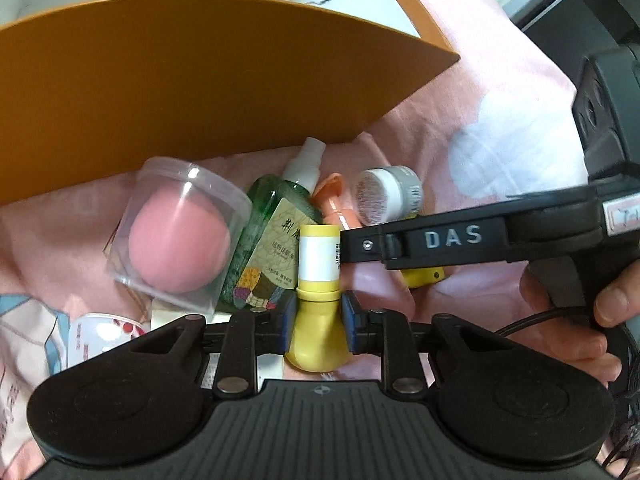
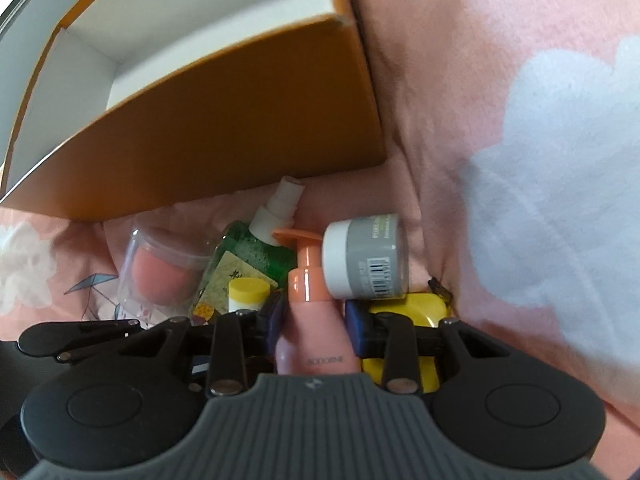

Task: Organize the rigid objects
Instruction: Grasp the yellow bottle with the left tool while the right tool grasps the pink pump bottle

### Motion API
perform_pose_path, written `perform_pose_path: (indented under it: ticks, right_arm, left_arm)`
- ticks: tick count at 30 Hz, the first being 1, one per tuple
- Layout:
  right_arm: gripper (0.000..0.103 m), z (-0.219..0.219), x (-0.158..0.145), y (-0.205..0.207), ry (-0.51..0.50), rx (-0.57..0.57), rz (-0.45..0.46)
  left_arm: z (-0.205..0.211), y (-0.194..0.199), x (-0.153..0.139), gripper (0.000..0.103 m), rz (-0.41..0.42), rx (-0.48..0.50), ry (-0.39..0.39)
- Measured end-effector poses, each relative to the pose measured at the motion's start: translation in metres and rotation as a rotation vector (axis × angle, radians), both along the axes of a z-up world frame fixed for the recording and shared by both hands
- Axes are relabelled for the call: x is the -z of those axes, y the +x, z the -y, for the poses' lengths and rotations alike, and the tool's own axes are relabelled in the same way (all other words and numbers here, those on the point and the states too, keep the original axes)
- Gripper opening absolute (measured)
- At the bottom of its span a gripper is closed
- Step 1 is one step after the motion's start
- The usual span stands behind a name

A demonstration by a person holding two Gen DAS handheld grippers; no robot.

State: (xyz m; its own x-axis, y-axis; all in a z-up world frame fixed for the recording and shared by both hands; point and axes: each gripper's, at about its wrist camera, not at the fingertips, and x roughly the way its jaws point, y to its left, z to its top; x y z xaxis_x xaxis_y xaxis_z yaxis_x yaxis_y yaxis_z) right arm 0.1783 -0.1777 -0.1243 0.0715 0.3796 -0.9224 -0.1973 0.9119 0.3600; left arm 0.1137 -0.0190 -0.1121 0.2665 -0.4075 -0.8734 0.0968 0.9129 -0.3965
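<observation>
In the left wrist view my left gripper (image 1: 320,320) is shut on a yellow bottle (image 1: 318,264) with a white label, its blue pads pressing the bottle's lower body. My right gripper (image 2: 316,320) is shut on a pink pump bottle (image 2: 316,312) with an orange pump head. From the left wrist view the right gripper (image 1: 346,244) reaches in sideways, just right of the yellow bottle. Around them lie a clear jar holding a pink sponge (image 1: 176,232), a green spray bottle (image 1: 272,232) and a grey-and-white jar (image 2: 364,256).
An open orange box (image 2: 240,120) with a white inside stands just behind the pile. Everything lies on a pink printed bedsheet (image 2: 500,80). A yellow flat case (image 2: 416,312) sits under the grey jar. A person's hand (image 1: 592,312) holds the right gripper's handle.
</observation>
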Motion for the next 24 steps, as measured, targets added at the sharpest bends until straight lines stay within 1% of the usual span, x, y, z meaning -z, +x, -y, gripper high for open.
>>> perform_pose_path:
  ticks: [3,8,12,15,22,24]
  right_arm:
    - [0.033,-0.001,-0.006,-0.004,0.015,0.001,0.007]
    - [0.032,0.001,-0.019,-0.013,0.074,-0.012,0.003]
    - [0.031,0.008,-0.016,-0.012,0.082,0.024,-0.020]
    - [0.031,0.010,-0.007,-0.007,0.082,0.058,-0.039]
    - [0.034,0.007,0.000,-0.002,0.070,0.055,-0.050]
    - [0.034,0.005,0.004,0.000,0.074,0.055,-0.056]
  left_arm:
    - [-0.009,-0.007,-0.005,0.027,0.007,-0.043,-0.022]
    - [-0.028,-0.019,-0.014,0.027,0.025,-0.121,-0.055]
    - [-0.038,-0.020,-0.016,0.027,0.013,-0.154,-0.083]
    - [-0.035,-0.014,-0.010,0.027,-0.007,-0.154,-0.093]
    - [-0.023,-0.005,-0.013,0.032,0.004,-0.122,-0.045]
    - [-0.017,-0.003,-0.012,0.033,0.014,-0.095,-0.020]
